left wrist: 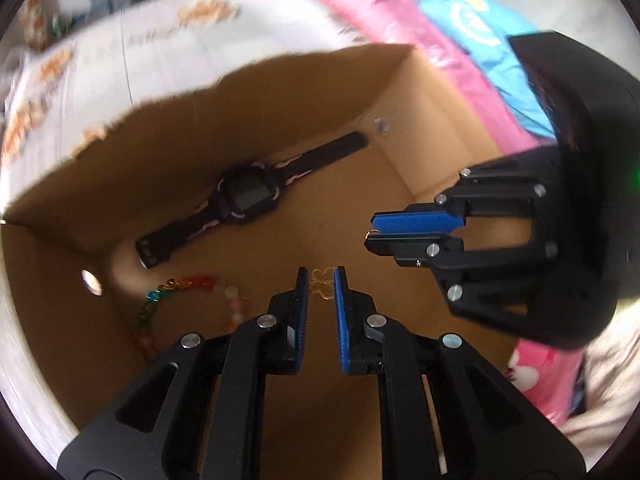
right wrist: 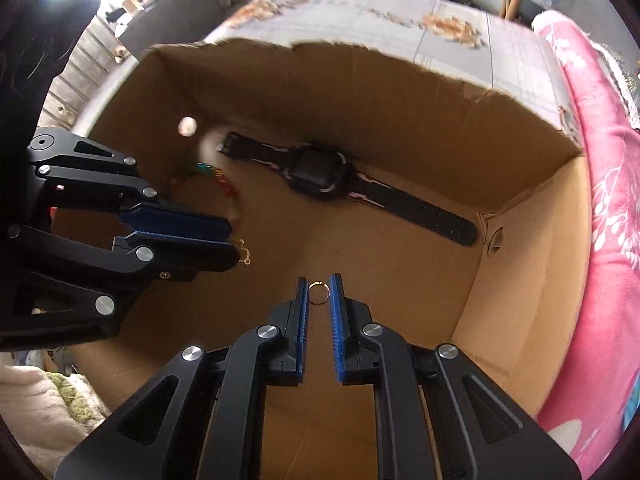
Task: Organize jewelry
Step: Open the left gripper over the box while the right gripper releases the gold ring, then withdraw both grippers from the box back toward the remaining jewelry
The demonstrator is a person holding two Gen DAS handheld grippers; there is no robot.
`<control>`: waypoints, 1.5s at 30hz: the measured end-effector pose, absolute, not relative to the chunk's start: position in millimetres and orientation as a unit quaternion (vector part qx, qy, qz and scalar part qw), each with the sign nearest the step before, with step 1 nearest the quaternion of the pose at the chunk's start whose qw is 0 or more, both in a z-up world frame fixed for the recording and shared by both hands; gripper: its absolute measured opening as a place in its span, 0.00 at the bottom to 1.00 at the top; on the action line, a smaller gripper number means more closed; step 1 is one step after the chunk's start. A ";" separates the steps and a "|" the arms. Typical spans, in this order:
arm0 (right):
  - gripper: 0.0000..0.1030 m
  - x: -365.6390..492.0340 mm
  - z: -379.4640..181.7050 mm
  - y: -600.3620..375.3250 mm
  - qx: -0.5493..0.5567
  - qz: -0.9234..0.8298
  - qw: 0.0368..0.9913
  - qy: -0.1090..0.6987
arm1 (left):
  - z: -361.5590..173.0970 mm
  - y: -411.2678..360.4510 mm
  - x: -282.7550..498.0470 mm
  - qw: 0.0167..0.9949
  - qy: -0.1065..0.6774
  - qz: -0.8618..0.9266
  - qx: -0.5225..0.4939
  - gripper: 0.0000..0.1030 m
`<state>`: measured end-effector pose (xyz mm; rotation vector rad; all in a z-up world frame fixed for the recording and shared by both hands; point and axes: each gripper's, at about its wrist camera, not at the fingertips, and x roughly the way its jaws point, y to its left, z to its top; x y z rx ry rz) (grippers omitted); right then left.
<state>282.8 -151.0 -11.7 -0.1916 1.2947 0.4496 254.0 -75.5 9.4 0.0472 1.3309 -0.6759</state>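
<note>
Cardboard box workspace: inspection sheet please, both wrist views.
Surface: open brown cardboard box with torn rim, on a floral-print cloth.
Job's things: black digital wristwatch and multicoloured bead bracelet lie on the box floor; small gold chain piece and small metal ring are held.
Clutter: nothing seen inside the box.
Grippers: left gripper shut on the gold chain piece; right gripper shut on the metal ring; both above the box floor.
Cables: nothing seen.
Surroundings: pink patterned fabric, blue fabric.
</note>
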 end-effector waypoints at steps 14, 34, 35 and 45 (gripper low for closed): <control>0.26 285.1 6.7 -166.3 -0.075 0.188 0.806 0.556 | 29.5 -69.8 259.5 0.776 0.557 -0.295 0.019 0.30; 0.40 46.7 48.1 -209.2 0.072 0.257 0.891 0.368 | 74.2 39.2 28.3 0.852 0.392 -0.348 -0.022 0.56; 0.40 43.4 37.6 -204.9 0.072 0.249 0.890 0.375 | 59.1 36.6 26.7 0.845 0.406 -0.345 -0.034 0.56; 0.34 62.2 -41.0 -162.3 0.036 0.156 0.889 0.429 | -14.8 -28.4 49.3 0.854 0.414 -0.312 0.045 0.33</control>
